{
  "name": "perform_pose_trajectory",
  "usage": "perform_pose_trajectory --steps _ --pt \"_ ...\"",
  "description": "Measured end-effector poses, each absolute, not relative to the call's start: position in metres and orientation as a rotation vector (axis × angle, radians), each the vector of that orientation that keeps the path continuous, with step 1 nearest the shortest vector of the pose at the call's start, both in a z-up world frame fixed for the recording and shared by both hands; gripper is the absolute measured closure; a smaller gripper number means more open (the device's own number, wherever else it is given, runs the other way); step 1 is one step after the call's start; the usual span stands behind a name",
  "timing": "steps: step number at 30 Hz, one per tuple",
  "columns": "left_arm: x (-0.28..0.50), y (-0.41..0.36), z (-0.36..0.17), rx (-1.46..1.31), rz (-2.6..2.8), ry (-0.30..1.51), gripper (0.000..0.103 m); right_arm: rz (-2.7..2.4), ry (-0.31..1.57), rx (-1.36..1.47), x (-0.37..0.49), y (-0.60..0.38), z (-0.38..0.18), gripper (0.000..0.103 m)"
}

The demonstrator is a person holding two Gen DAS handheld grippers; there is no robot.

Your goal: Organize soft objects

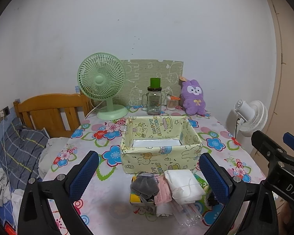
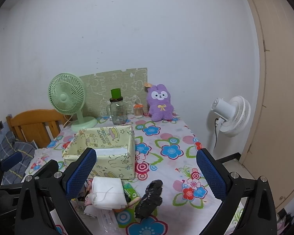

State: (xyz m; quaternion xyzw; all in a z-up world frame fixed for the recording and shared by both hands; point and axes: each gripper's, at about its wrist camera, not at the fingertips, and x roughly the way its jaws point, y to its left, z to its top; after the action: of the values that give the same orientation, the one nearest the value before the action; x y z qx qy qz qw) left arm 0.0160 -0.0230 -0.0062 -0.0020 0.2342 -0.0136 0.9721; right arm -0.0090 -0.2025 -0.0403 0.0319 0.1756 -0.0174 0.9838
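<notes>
A pile of soft things lies in front of a pale yellow patterned box [image 1: 160,156] on the flowered table: a grey sock bundle [image 1: 144,185], a white face mask [image 1: 183,186], a pink packet [image 1: 162,192] and a green tissue pack [image 2: 130,191]. A black crumpled bag [image 2: 150,197] lies right of the pile. The box [image 2: 107,156] holds only a white sheet. My left gripper [image 1: 147,176] is open, hovering over the pile. My right gripper [image 2: 145,174] is open, above the mask [image 2: 107,192] and black bag.
At the table's back stand a green fan [image 1: 103,86], a glass jar with green lid [image 1: 153,101], a small swab jar [image 1: 171,102] and a purple plush bunny [image 1: 193,98]. A bed [image 1: 19,148] lies left; a white floor fan [image 2: 231,115] stands right.
</notes>
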Motion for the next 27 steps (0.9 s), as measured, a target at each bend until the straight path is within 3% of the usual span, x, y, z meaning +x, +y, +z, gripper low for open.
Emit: perform_pose_trajectory --steps 27 --pt "0.0139 -0.0188 -0.0056 -0.012 -0.024 0.472 0.000 -0.030 0.356 0.060 -0.0065 -0.2009 -0.0392 0.000"
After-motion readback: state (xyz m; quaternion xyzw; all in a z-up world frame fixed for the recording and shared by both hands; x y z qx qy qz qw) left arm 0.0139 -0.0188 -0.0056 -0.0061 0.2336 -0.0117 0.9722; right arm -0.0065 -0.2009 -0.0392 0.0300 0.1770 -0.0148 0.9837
